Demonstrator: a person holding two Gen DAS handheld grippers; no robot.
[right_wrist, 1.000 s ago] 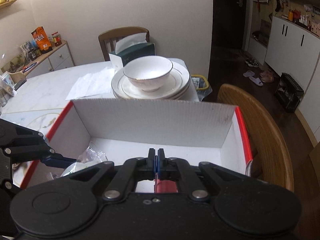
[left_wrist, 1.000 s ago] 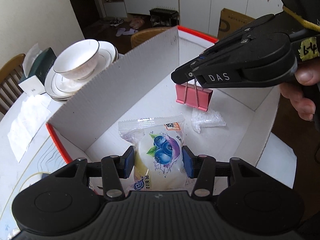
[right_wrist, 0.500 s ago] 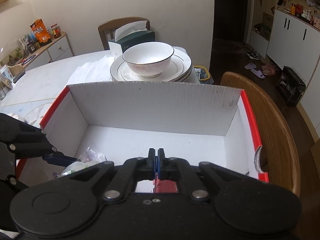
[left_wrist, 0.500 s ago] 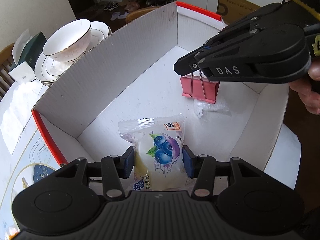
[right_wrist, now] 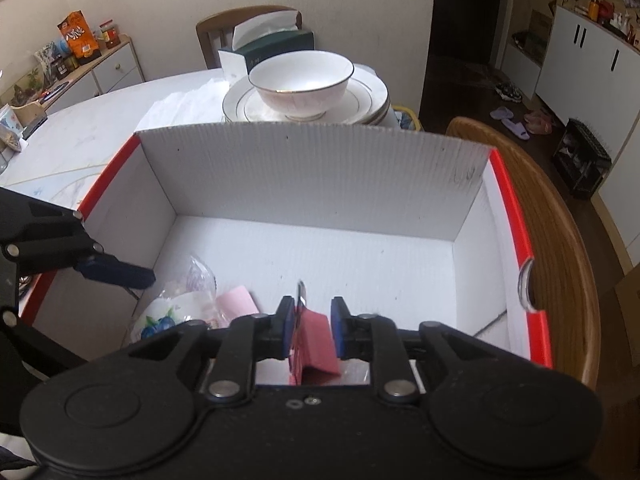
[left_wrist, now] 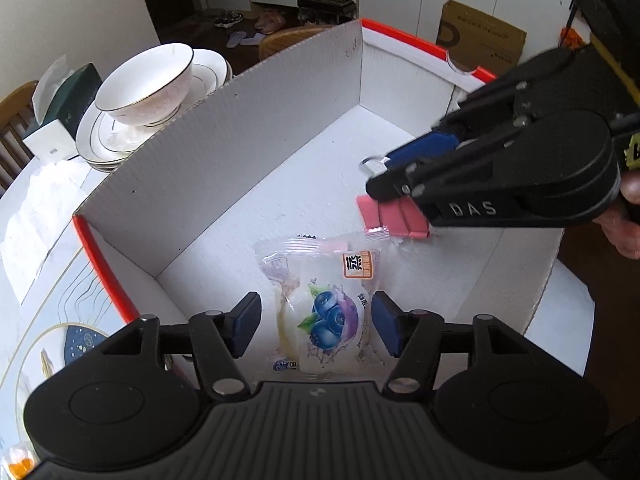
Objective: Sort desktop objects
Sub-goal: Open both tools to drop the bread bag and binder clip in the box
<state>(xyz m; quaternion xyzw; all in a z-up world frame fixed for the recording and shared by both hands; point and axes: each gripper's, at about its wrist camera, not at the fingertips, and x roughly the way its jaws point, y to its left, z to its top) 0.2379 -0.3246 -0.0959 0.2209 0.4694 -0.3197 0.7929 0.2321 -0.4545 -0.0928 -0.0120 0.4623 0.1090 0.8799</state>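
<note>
Left wrist view: my left claw (left_wrist: 316, 326) has just been spreading, and the blueberry snack packet (left_wrist: 326, 312) lies between its parted pads on the box (left_wrist: 248, 152) floor, long axis up-frame. At right, my right claw (right_wrist: 311, 326), also just opening, straddles the pink binder clip (left_wrist: 394, 216).

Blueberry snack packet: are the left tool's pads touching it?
Apart. The left wrist view shows the left tool open, gaps between both pads and the blueberry snack packet.
</note>
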